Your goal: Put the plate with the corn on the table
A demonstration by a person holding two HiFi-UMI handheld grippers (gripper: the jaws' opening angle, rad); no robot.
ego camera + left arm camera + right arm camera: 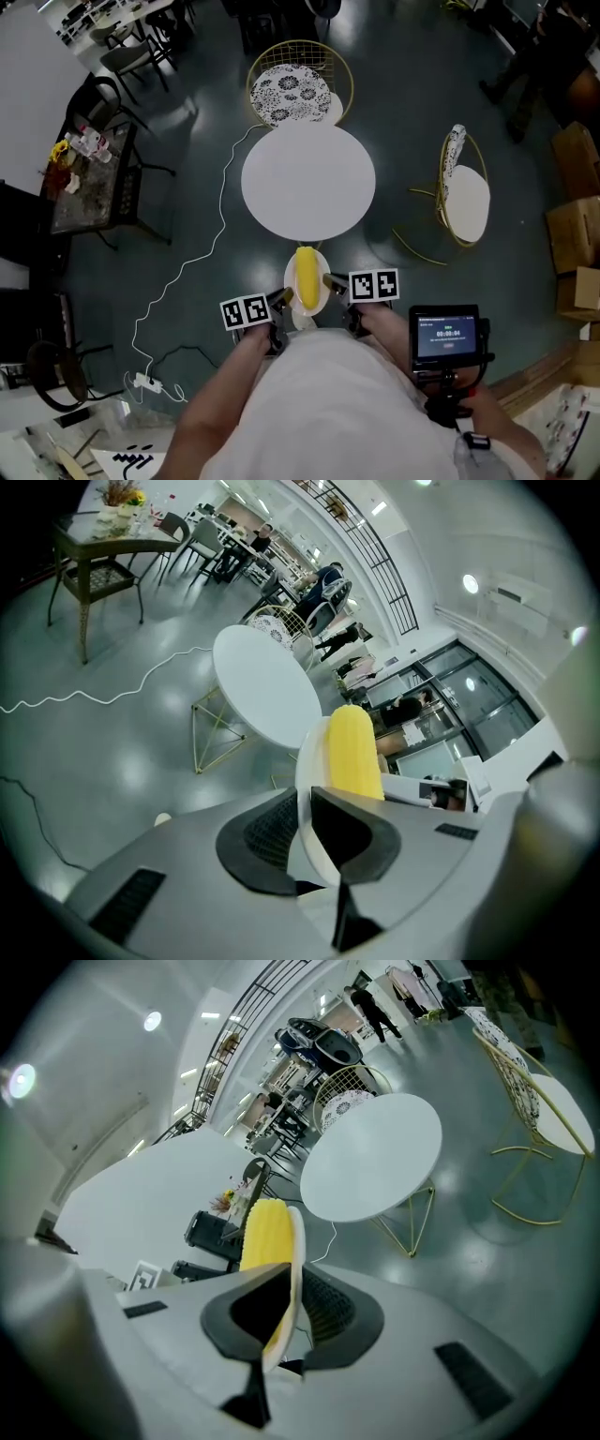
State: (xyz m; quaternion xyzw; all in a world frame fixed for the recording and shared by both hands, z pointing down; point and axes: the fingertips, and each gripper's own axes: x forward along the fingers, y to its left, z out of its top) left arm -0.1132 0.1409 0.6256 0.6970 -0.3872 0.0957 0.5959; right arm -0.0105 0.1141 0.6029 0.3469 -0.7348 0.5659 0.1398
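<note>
— Dark shiny floor (403,94) all around, with a round white desk (308,180) just ahead of both grippers. And the plate (290,286)?

— Not on the desk yet. Held up in the air, pinched at one edge by the left gripper (279,302) and at the other edge by the right gripper (333,284). Yellow corn (307,277) on top, between the two.

— Any danger?

— Could tip with one gripper lower than the other. Could then lose the corn over the edge, down to the floor. Could slip too, with only thin edges squeezed.

— Anything else close by?

— One wire chair (298,89) past the desk, another chair (466,197) off to the right gripper's side. White cable (221,216) on the floor, off to the left gripper's side.
</note>
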